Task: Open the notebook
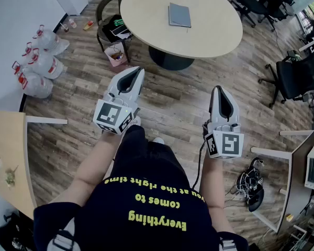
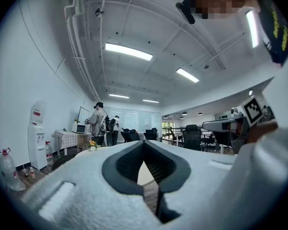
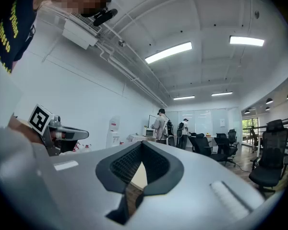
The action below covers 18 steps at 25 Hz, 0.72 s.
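A closed grey notebook (image 1: 179, 15) lies flat on the round beige table (image 1: 209, 33) in the head view, well ahead of both grippers. My left gripper (image 1: 136, 70) is held level over the wooden floor, short of the table's near edge, shut and empty. My right gripper (image 1: 218, 89) hangs level beside it to the right, also shut with nothing held. In the left gripper view the jaws (image 2: 144, 143) meet at the tips; in the right gripper view the jaws (image 3: 142, 143) meet the same way. The notebook is hidden in both gripper views.
Several water jugs (image 1: 37, 61) stand by the left wall. A small bin (image 1: 116, 54) and a dark chair (image 1: 113, 27) sit left of the table. Black office chairs (image 1: 297, 77) stand at the right, desks (image 1: 9, 161) at both sides, cables (image 1: 249, 183) on the floor. Two people (image 2: 102, 123) stand far off.
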Motion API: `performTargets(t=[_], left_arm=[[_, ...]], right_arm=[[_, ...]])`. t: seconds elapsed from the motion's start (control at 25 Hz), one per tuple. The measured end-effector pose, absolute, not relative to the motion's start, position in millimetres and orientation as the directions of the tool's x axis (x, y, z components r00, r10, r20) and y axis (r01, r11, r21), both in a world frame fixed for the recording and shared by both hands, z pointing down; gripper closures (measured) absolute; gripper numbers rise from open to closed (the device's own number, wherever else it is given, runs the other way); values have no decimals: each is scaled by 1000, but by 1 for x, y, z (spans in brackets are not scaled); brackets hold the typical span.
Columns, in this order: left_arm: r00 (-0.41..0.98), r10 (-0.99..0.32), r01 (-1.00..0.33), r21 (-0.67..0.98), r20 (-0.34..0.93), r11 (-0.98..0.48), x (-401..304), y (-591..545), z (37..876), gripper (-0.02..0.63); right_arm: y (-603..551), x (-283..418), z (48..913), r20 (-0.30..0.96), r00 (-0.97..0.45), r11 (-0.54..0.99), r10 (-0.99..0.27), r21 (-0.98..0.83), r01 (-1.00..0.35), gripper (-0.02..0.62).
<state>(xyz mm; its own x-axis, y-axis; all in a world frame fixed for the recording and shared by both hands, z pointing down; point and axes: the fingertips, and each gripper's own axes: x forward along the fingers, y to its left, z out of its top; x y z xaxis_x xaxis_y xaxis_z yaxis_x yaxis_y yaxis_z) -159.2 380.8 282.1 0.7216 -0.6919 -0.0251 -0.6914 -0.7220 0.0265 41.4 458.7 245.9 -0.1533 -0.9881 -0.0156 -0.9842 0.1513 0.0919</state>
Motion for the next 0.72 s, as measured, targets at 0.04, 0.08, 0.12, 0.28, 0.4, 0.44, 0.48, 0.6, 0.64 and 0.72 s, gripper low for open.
performTargets(t=[0.04,0.08,0.12,0.28,0.4,0.44,0.48,0.6,0.64,0.72], left_arm=[[722,-691,-691,23,-27,-723,-158,380,282,603],[723,-690,-690,21,-29,-723,-157,380,282,603],[723,-690,-690,18,-30,-724,-155,380,282,603],[719,-695,-695,10,-27,-719,-151,378,282,603],[701,-712,-712,16,-26,-702,-150,374,281,601],[695,-719,-719,18,-23,-695,-149,372,281,593],[690,-724,-724,19,-20,-690,-148,370,280,553],[685,-728,-728,24,-3,-685,-142,364,279,444],[686,-727,-727,27,3,-686,-140,361,279,415],[691,-723,-723,26,12,-690,-135,355,279,380]], right_arm=[[458,42,246,-19,-153,151,-988,95,-984,583],[457,42,246,-21,-154,152,-988,97,-984,583],[456,42,246,-22,-156,153,-987,100,-983,583],[452,43,243,-32,-171,167,-985,90,-982,583],[447,46,239,-57,-183,180,-981,52,-982,583],[446,47,237,-63,-184,181,-981,46,-982,583],[444,49,236,-66,-181,178,-981,48,-983,583],[436,54,235,-62,-171,168,-983,55,-984,567],[432,55,237,-57,-171,168,-984,53,-984,539],[422,56,241,-42,-175,172,-984,59,-983,470]])
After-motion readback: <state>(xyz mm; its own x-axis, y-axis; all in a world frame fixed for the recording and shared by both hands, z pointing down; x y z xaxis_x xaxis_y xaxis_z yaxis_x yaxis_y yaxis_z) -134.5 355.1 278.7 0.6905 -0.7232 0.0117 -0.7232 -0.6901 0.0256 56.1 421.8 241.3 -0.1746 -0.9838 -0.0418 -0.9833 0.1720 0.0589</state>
